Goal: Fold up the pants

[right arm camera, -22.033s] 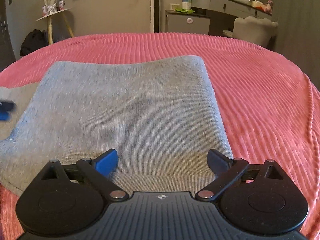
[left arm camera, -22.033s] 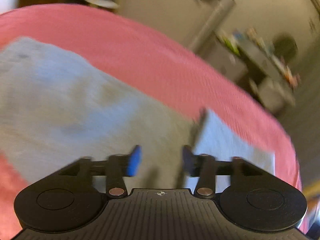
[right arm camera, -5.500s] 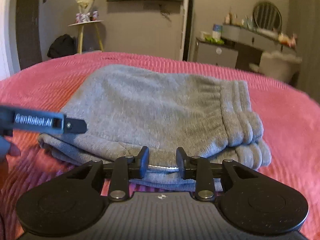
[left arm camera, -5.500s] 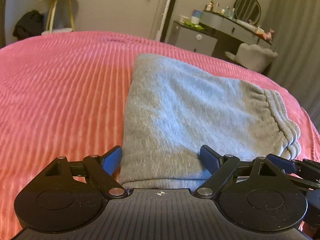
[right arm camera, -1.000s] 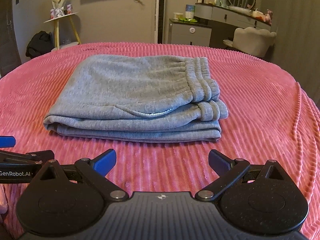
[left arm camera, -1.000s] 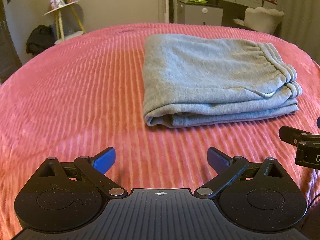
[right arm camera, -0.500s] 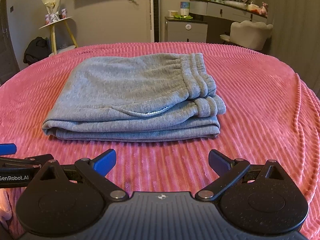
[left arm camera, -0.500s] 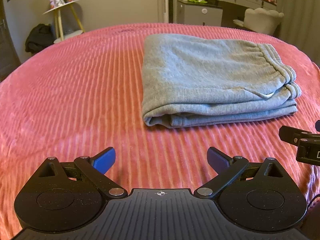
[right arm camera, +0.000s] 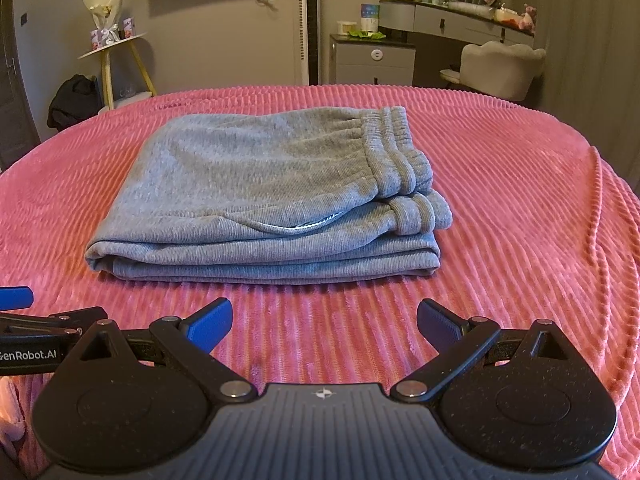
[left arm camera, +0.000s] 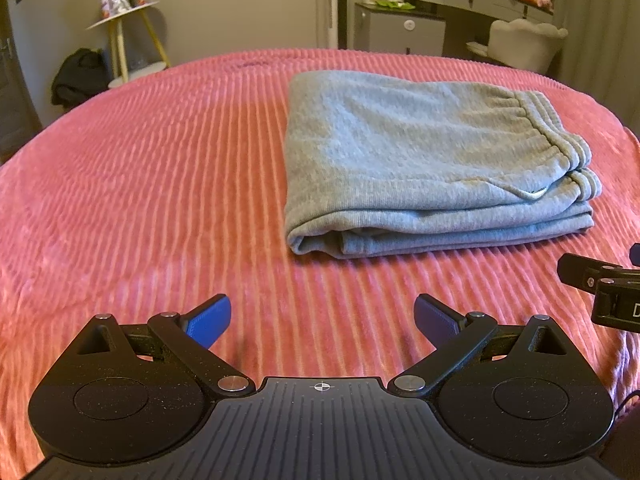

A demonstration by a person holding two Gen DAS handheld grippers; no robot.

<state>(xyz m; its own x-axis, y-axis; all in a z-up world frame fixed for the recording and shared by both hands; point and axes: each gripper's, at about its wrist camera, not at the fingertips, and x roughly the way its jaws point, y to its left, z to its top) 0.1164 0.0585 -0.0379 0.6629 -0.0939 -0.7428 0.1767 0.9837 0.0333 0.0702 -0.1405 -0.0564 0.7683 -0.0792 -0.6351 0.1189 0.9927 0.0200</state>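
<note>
The grey pants (left arm camera: 424,160) lie folded in a flat stack on the pink ribbed bedspread (left arm camera: 160,168), with the elastic waistband on the right side. They also show in the right wrist view (right arm camera: 272,192). My left gripper (left arm camera: 322,318) is open and empty, held back from the near edge of the stack. My right gripper (right arm camera: 324,322) is open and empty, also short of the stack. The right gripper's side shows at the right edge of the left wrist view (left arm camera: 600,280), and the left gripper's side shows at the left edge of the right wrist view (right arm camera: 36,332).
Beyond the bed stand a small side table with a bouquet (right arm camera: 108,36), a dark bag on the floor (right arm camera: 74,100), a grey cabinet (right arm camera: 372,60), a vanity desk with bottles (right arm camera: 456,12) and a white chair (right arm camera: 500,68). The bedspread's edge curves down at the right (right arm camera: 600,208).
Both grippers have drawn back a little from the folded pants over the last second. The pants have not moved.
</note>
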